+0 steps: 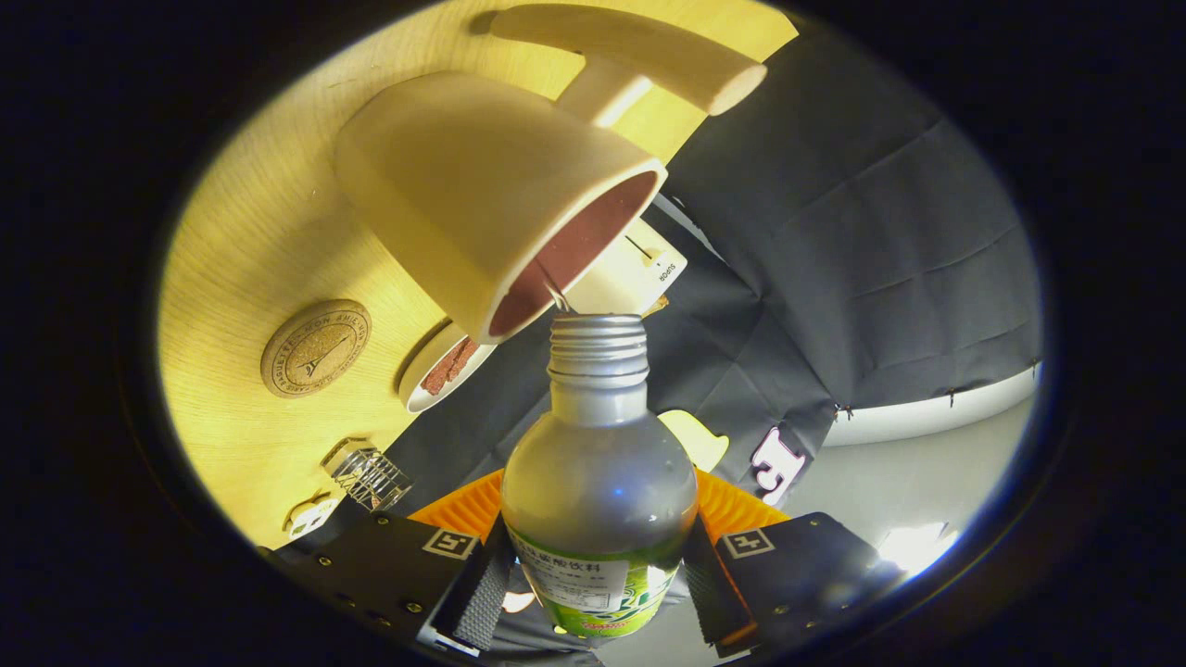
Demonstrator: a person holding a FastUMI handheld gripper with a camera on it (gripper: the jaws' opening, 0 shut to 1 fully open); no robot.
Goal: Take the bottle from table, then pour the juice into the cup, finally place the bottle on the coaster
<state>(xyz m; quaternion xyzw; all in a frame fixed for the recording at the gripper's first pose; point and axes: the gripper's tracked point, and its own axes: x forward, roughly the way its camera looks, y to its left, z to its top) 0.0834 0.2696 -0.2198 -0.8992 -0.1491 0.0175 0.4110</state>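
My gripper is shut on a silver bottle with a green label, both fingers pressing its lower body. The bottle is uncapped, and its threaded mouth sits right at the rim of a cream cup with a dark red inside. The whole scene appears tilted, so the wooden table slants across the view. A thin glint of liquid runs between the bottle mouth and the cup's rim. A round cork coaster lies on the table beside the cup, off to one side of the bottle.
A small white dish with brown pieces sits by the cup's base. Behind the cup are a white box and a pale wooden T-shaped stand. A small ribbed glass stands near the table edge. Black cloth hangs beyond.
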